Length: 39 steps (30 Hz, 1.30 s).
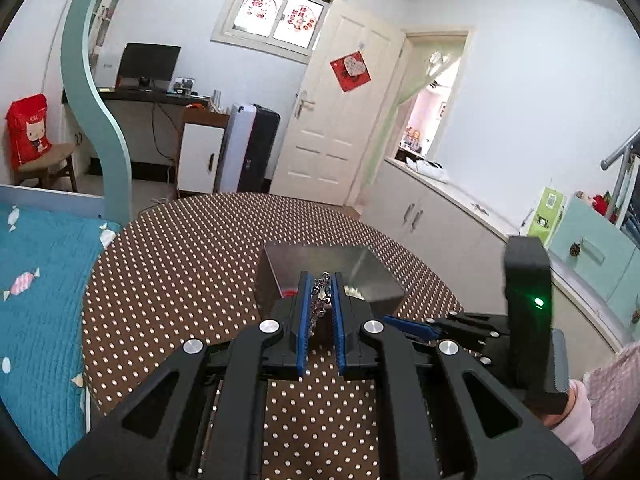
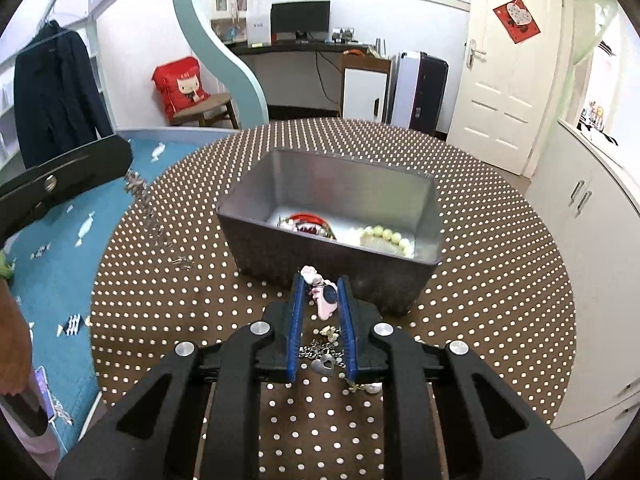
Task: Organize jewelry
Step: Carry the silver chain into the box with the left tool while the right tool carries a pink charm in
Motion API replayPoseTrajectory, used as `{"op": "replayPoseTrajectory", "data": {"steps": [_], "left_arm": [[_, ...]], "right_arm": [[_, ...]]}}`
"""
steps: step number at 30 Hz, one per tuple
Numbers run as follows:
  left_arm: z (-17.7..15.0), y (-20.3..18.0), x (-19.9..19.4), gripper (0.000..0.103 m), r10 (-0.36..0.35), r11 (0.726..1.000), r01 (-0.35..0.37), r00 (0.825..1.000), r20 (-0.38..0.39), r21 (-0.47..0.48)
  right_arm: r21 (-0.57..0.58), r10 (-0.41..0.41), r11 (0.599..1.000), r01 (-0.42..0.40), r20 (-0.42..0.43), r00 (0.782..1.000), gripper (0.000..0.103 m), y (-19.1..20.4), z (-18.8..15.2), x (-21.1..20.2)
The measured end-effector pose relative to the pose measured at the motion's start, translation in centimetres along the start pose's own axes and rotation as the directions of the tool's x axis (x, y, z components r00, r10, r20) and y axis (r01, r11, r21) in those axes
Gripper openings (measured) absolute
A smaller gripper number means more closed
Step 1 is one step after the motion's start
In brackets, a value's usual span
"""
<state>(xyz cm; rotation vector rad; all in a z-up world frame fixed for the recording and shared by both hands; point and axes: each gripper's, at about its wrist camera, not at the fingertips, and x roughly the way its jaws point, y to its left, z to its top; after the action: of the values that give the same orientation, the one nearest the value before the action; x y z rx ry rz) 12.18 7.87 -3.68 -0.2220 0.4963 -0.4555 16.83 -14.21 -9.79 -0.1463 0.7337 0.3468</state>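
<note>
A grey metal box (image 2: 280,248) stands on the round brown dotted table (image 2: 500,272). It holds a red bangle (image 2: 308,218) and a pale bead bracelet (image 2: 384,236). My left gripper (image 1: 322,280) is shut on a silver chain (image 1: 320,300), held above the box's near rim (image 1: 344,250); the chain (image 2: 154,220) hangs from it in the right wrist view. My right gripper (image 2: 321,280) stands around a pink watch (image 2: 324,296) lying on the table in front of the box, its jaws narrowly apart. More silver chain with a heart charm (image 2: 325,362) lies between its fingers.
A bed with a teal quilt (image 1: 40,300) lies left of the table. White cabinets (image 1: 440,216) run along the right wall. A small pearl charm (image 2: 370,388) lies by the right finger. The right gripper's body (image 1: 526,280) shows at the right in the left wrist view.
</note>
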Motion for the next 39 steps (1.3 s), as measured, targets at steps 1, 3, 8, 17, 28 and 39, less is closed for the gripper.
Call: {"op": "replayPoseTrajectory", "data": {"steps": [1,3,8,17,28,39], "left_arm": [[0.4,0.0,-0.1,0.010,-0.008,1.000,0.008,1.000,0.003,-0.006],[1.3,-0.3,-0.3,0.010,-0.012,1.000,0.012,1.000,0.013,-0.007],[4.0,-2.1,0.2,0.010,0.002,1.000,-0.003,1.000,0.026,0.029],[7.8,-4.7,2.7,0.010,-0.002,0.998,-0.001,0.999,0.052,0.065],[7.3,-3.8,9.3,0.011,0.029,0.999,-0.026,0.996,-0.084,0.037],[4.4,-0.8,10.5,0.034,0.088,0.996,-0.088,0.982,-0.165,0.005]], "right_arm": [[0.001,0.003,1.000,-0.003,0.014,1.000,0.015,-0.3,0.0,-0.5],[0.011,0.017,1.000,-0.018,0.038,0.999,0.015,-0.8,0.3,-1.5],[0.021,0.021,1.000,-0.023,0.090,0.996,0.015,-2.0,1.9,-2.7],[0.046,0.023,0.999,-0.029,0.136,0.990,0.016,-4.5,4.6,-2.7],[0.077,0.036,0.996,-0.043,0.091,0.995,0.016,-6.0,4.9,-0.3],[0.089,0.063,0.994,-0.068,0.061,0.996,0.017,-5.5,5.8,1.5]]}}
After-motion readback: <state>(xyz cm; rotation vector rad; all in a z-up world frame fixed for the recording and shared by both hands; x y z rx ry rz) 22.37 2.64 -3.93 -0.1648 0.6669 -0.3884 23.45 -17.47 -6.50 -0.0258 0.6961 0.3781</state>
